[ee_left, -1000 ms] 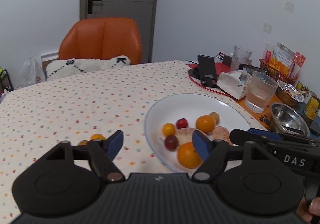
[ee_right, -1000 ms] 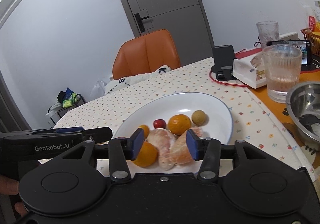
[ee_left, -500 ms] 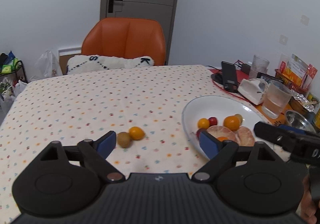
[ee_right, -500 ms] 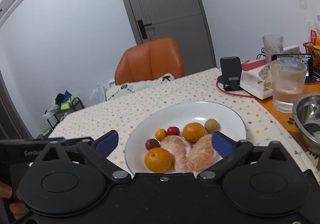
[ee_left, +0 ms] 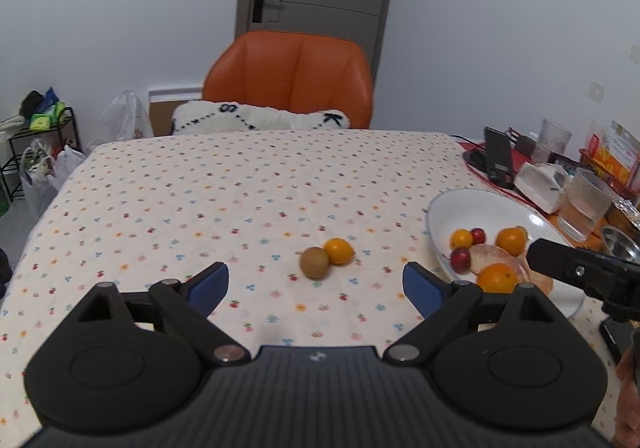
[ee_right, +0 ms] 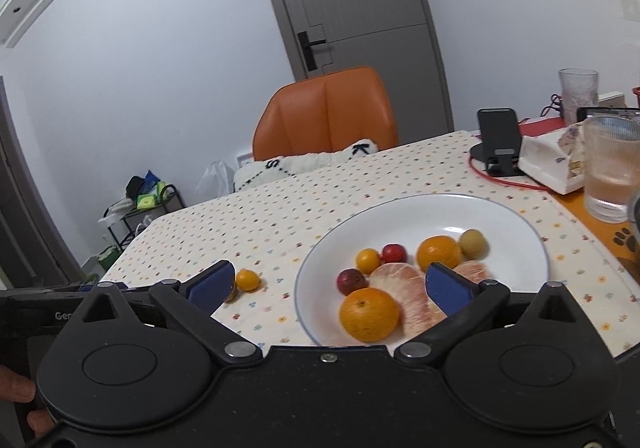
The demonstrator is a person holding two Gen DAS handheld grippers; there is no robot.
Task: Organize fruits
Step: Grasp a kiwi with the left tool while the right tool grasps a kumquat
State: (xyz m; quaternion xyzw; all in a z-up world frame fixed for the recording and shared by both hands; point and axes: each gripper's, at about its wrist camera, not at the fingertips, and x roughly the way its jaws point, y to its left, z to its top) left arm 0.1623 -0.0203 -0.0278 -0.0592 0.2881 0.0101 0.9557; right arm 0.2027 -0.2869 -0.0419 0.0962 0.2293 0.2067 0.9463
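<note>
Fingers of right gripper [ee_right: 328,284] just sprang apart above the plate [ee_right: 500,207]; left gripper [ee_left: 316,282], spread empty, now faces the kiwi [ee_left: 315,262] and kumquat [ee_left: 339,250].

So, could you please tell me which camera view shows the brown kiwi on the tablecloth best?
The left wrist view: the kiwi lies whole and unobstructed, touching a small orange fruit. In the right wrist view only a sliver shows behind the left blue jaw pad.
</note>
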